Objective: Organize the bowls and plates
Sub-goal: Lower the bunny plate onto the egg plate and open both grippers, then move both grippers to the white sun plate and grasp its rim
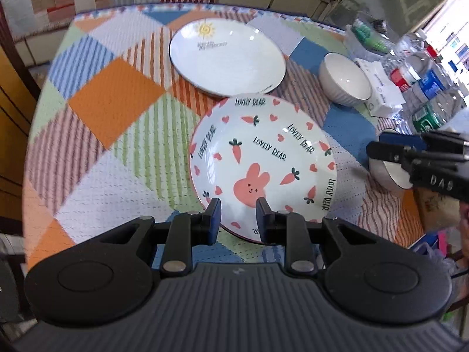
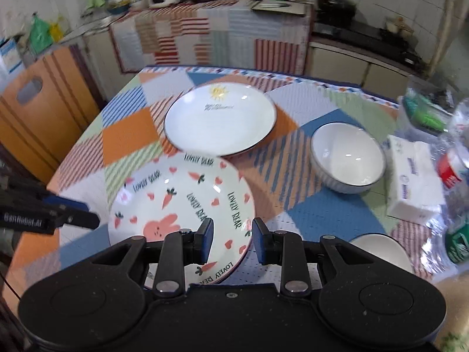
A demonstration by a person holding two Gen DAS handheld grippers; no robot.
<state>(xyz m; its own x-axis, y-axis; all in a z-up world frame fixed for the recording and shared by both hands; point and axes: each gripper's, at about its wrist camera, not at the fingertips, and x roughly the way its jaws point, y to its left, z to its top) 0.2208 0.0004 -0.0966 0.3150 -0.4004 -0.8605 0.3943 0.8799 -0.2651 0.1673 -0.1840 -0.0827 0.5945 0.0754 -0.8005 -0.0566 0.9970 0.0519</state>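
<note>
A rabbit-and-carrot plate [image 1: 261, 161] [image 2: 178, 205] lies on the patchwork tablecloth, nearest me. A white plate with a sun drawing [image 1: 227, 58] [image 2: 219, 120] lies behind it, its rim touching or just overlapping the rabbit plate. A white ribbed bowl [image 1: 344, 80] [image 2: 347, 158] stands at the right. A second white bowl [image 1: 387, 173] [image 2: 381, 250] sits near the front right. My left gripper [image 1: 238, 214] is open and empty above the rabbit plate's near edge. My right gripper [image 2: 230, 236] is open and empty over that plate's right edge.
A tissue box [image 2: 413, 184], plastic bottles [image 1: 422, 88] and bags crowd the table's right side. An orange chair back [image 2: 38, 117] stands at the left. A counter with a patchwork cloth [image 2: 211, 35] is behind the table.
</note>
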